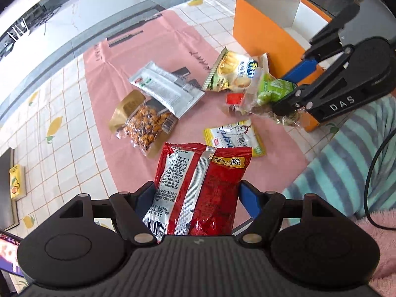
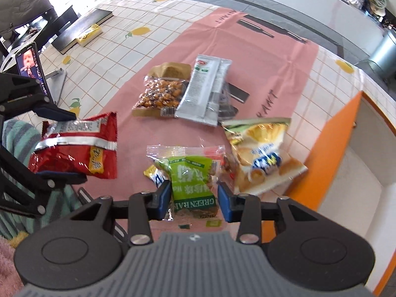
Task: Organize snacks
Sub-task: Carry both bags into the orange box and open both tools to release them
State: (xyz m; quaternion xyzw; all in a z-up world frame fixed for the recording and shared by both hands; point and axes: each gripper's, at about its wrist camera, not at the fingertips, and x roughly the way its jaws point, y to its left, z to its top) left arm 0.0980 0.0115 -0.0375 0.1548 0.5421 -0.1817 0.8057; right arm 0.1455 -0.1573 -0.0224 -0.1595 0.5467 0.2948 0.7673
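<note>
My left gripper [image 1: 198, 195] is shut on a red snack bag [image 1: 198, 188] and holds it above the pink mat [image 1: 138, 57]; the bag also shows in the right wrist view [image 2: 76, 146]. My right gripper [image 2: 194, 200] is shut on a clear green raisin pack [image 2: 190, 173], held above the mat beside the orange box [image 1: 262, 27]; the pack also shows in the left wrist view [image 1: 267, 94]. On the mat lie a chips bag [image 2: 262, 153], a silver pouch [image 2: 205, 91], a nut pack [image 2: 160, 94] and a small yellow packet [image 1: 235, 136].
The orange box [image 2: 336, 143] stands open at the right, white inside. A phone on a stand [image 2: 31, 66], a dark tray [image 2: 81, 27] and a yellow pack [image 2: 89, 34] sit at the far left of the checked tablecloth [image 2: 104, 74].
</note>
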